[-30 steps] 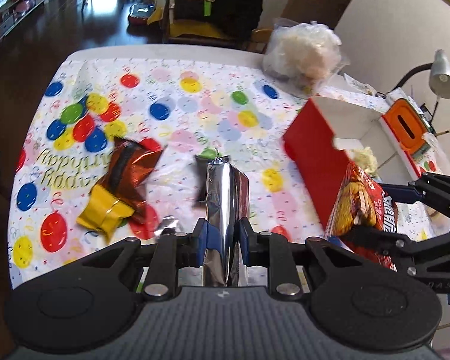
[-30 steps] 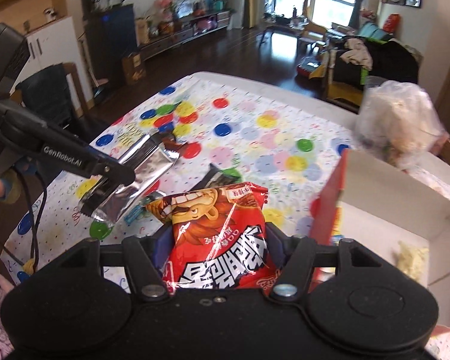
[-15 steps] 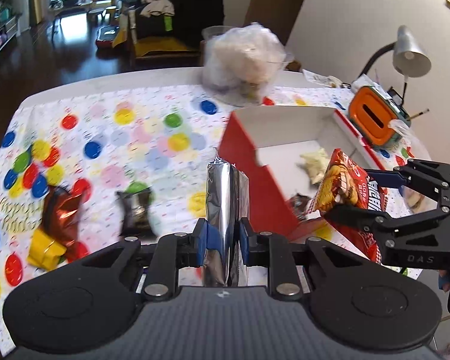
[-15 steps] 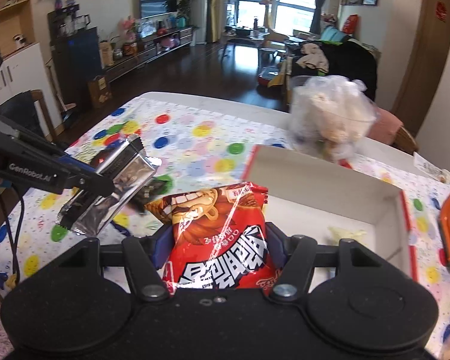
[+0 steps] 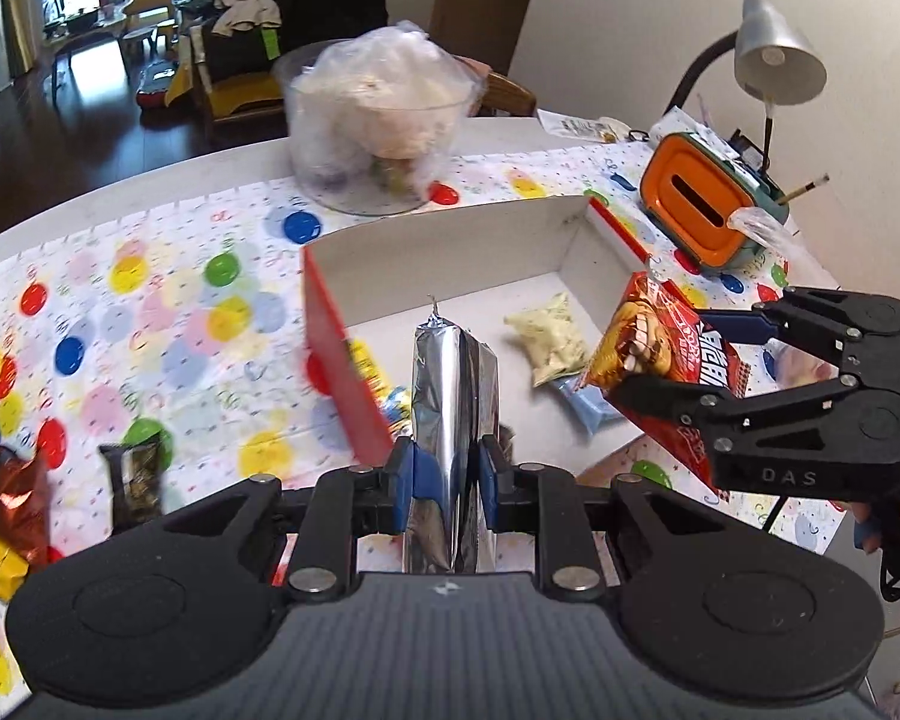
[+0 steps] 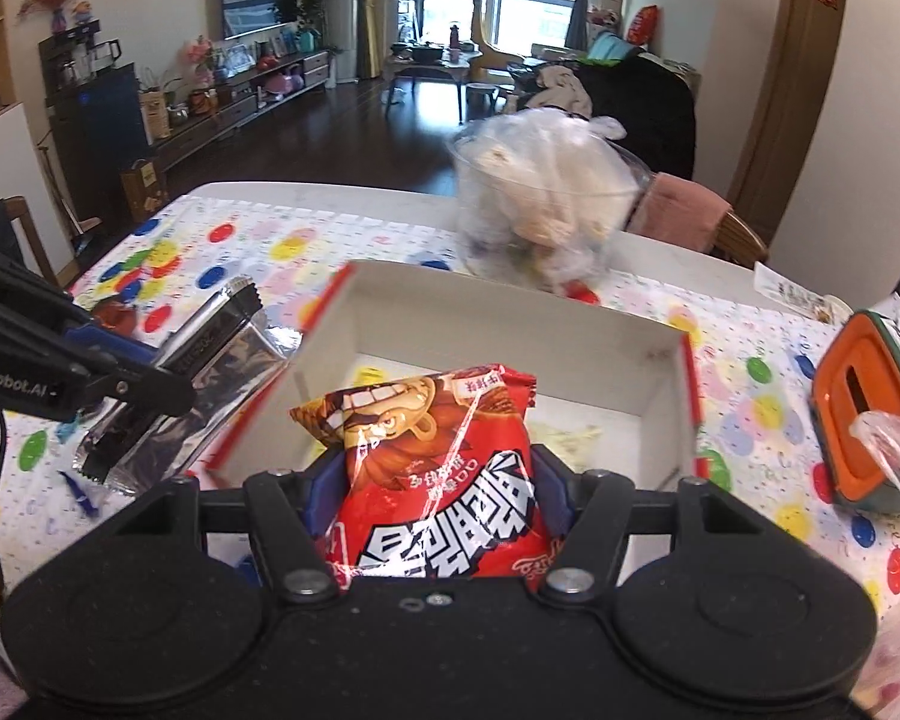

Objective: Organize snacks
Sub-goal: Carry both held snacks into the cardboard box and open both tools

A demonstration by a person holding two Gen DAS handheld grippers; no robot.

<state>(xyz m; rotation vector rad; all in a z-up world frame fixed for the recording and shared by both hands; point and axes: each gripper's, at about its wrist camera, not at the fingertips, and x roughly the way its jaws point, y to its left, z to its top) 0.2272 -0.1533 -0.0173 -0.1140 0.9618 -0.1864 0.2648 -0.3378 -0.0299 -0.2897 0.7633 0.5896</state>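
The left hand-held gripper (image 5: 447,471) pinches a shiny silver foil snack pouch (image 5: 453,396) between narrowly set blue pads, the pouch's long axis running forward along the fingers, its crimped end pointing away over the near wall of the box. The right hand-held gripper (image 6: 435,489) clamps a red printed crisp bag (image 6: 435,468) at a wider setting, its long axis likewise pointing forward, above the red-sided white cardboard box (image 5: 444,240). Inside lie a pale packet (image 5: 549,336) and a light-blue packet (image 5: 591,402). Beyond, on the balloon-patterned bench (image 5: 168,300), stands a clear plastic bowl (image 5: 378,120).
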